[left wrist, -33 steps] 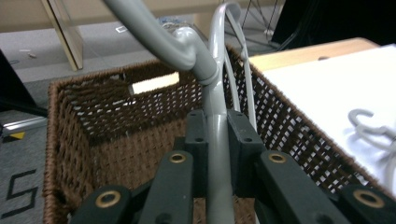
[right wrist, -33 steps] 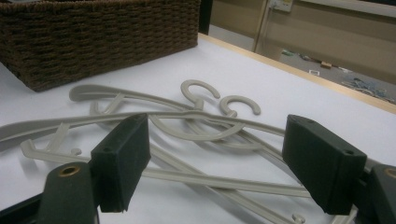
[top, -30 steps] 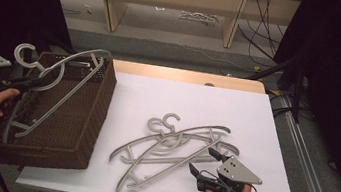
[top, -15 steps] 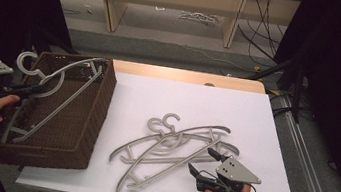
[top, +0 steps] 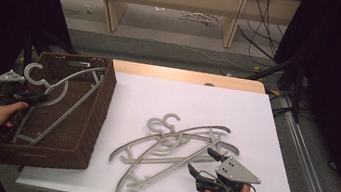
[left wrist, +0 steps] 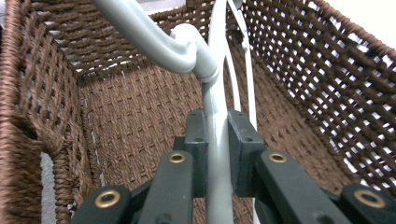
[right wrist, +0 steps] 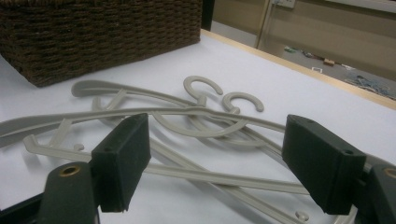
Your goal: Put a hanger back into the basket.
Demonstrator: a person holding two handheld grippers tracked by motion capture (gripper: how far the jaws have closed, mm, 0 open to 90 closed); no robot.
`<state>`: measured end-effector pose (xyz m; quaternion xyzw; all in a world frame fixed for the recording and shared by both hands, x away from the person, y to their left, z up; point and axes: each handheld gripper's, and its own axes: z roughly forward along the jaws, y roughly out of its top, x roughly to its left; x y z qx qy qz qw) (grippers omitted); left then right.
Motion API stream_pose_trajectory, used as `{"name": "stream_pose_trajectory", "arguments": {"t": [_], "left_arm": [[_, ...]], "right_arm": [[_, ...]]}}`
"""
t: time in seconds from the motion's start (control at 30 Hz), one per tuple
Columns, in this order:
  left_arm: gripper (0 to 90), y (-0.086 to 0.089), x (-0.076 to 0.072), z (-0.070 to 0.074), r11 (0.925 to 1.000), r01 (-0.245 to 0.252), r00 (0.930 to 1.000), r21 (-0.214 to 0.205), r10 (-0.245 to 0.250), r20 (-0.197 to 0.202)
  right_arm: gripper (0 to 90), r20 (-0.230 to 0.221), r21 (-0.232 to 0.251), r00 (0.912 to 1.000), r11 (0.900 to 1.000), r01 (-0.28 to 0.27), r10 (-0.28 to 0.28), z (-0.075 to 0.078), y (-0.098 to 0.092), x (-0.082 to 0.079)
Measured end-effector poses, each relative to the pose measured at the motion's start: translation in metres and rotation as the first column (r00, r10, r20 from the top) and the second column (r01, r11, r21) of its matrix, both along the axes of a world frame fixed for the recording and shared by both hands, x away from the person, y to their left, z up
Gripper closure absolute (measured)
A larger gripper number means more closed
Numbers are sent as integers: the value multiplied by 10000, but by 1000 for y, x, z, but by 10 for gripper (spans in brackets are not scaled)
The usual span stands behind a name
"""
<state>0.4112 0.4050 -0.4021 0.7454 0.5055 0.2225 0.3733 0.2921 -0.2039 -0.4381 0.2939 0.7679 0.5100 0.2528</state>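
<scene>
Where high view blurs, left tool (left wrist: pixel 217 149) visibly clamps hanger (left wrist: pixel 212 93).

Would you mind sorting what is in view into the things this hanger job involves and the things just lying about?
Part of the job:
- grey hanger clamped in the left gripper
- wicker basket it hangs in
- pile of hangers on the white table
- open right gripper

Lying about:
- cables on the floor
- wooden shelf legs
</scene>
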Motion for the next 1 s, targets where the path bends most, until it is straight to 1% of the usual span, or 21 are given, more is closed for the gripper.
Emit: {"name": "stream_pose_trajectory", "arguments": {"t": [0.03,0.13,0.23,0.27,0.3,0.33,0.37,0.43,0.47,0.5,0.53,0.6,0.63,0.67,0.7,0.77,0.8,0.83,0.9,0.93,1.0], "left_arm": [[799,-2,1,-2,10000,-7,10000,-84,7,-3],[796,-6,5,-7,9999,-98,9999,115,99,-96],[789,-10,8,-12,9998,-40,9993,194,47,-370],[781,-11,8,-15,9995,-124,9989,287,137,-456],[772,-9,8,-15,9964,11,9978,850,46,-664],[768,-13,9,-18,9974,-259,9982,679,294,-513],[749,-10,8,-16,9952,7,9977,981,60,-677],[718,-10,7,-15,9958,-18,9981,913,74,-610],[689,-10,6,-14,9948,-129,9985,1006,181,-512],[649,-12,6,-14,9959,-525,9982,731,544,-243],[599,-8,5,-11,9942,-510,9979,947,545,-354],[527,-7,2,-9,9932,-940,9953,692,955,-177],[489,-8,1,-8,9907,-1274,9918,474,1273,65],[447,-6,-1,-4,9886,-1340,9910,684,1336,117],[406,-9,-2,-1,9826,-1785,9833,514,1763,446],[367,-15,-8,9,9731,-2076,9758,1002,1989,907],[362,-17,-11,14,9737,-1974,9765,1135,1850,1108],[361,-21,-13,19,9770,-1845,9778,1067,1716,1201],[350,-29,-18,31,9821,-1706,9765,800,1576,1470],[344,-34,-22,36,9862,-1547,9769,590,1438,1579],[342,-47,-29,46,9925,-1143,9771,424,1046,1855]], "right_arm": [[248,35,-5,10000,10000,-8,8,0,0,0],[247,-19,-38,10000,10000,33,-33,-1,0,0],[248,29,-33,10000,10000,41,-41,0,0,0],[247,-46,-37,10000,10000,13,-13,0,-1,0],[247,-74,-43,10000,10000,20,-20,-1,-1,0],[247,-28,-23,10000,10000,49,-49,-1,-1,-1],[247,5,10,10000,10000,52,-52,0,0,0],[248,6,-25,10000,10000,39,-39,0,-1,0],[247,-74,-37,10000,10000,38,-39,-1,-1,0],[247,-89,-55,9999,10000,46,-46,-1,-1,0],[247,-67,-37,10000,10000,54,-54,-1,-1,0],[249,-38,-27,10000,10000,7,-7,-1,0,0],[248,-11,-55,10000,10000,1,-1,-1,1,0],[248,-61,-89,10000,10000,20,-21,-1,1,0],[248,-59,-52,10000,10000,20,-20,-1,1,0],[249,-118,-132,9999,9999,57,-59,0,1,-1],[249,-82,-132,10000,9999,44,-45,0,1,-1],[249,18,-42,10000,10000,66,-66,-2,1,0],[249,-108,-53,9999,10000,44,-44,-1,1,0],[249,-76,-22,10000,10000,45,-46,-1,1,0],[250,-27,-46,10000,10000,21,-21,-1,1,0]]}}
